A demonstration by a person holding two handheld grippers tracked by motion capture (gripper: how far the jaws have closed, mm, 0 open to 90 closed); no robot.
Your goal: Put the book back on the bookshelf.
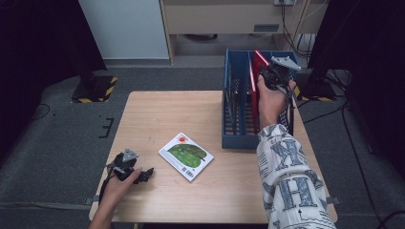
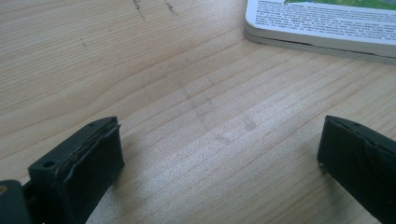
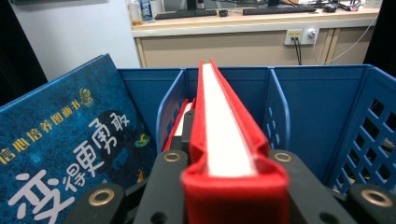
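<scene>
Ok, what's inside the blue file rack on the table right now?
The blue file rack holds a dark blue book in one slot and a red book, gripped by the right gripper, in a middle slot beside another red-edged book. The slot bottoms are hidden.

Red hardcover book (image 3: 219, 135), white page edges up, upright on edge in the blue rack's (image 1: 237, 138) middle compartment.

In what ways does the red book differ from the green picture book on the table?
The red book stands on edge in the blue file rack, while the green picture book lies flat on the wooden table. The right tongs are shut on the red book; the green picture book lies free, near the open left tongs. The red cover looks plain; the green one is illustrated. Both are closed.
</scene>
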